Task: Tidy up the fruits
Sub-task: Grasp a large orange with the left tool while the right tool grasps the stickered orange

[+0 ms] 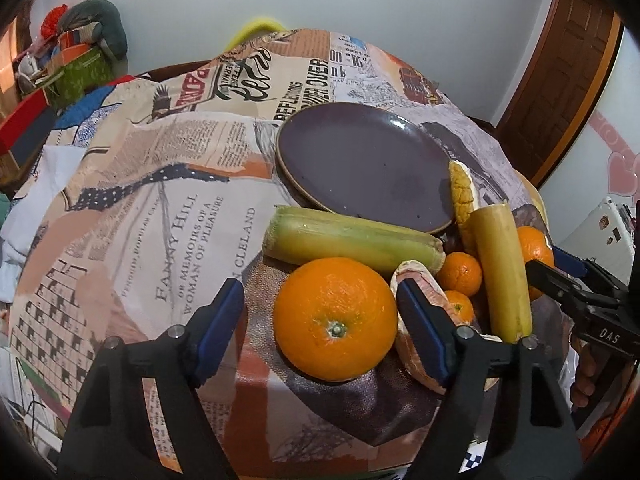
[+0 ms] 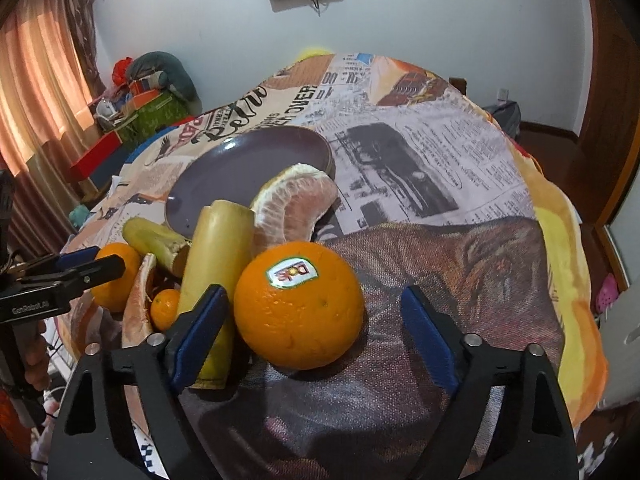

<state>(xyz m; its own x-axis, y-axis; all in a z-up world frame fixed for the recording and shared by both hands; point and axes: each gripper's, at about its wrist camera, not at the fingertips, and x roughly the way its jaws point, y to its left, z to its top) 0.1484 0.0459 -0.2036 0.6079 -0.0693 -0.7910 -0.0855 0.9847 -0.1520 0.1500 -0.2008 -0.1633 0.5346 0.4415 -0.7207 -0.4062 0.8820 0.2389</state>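
Note:
A pile of fruit lies on a newspaper-print cloth beside an empty purple plate, also in the right wrist view. My left gripper is open around a large orange, without touching it. My right gripper is open around a second large orange with a sticker. Two sugarcane pieces, pomelo segments and small tangerines lie between. The right gripper also shows in the left wrist view.
The cloth-covered table drops off at its edges. Boxes and a cushion are stacked at the far left. A wooden door stands at the right. Curtains hang at the left.

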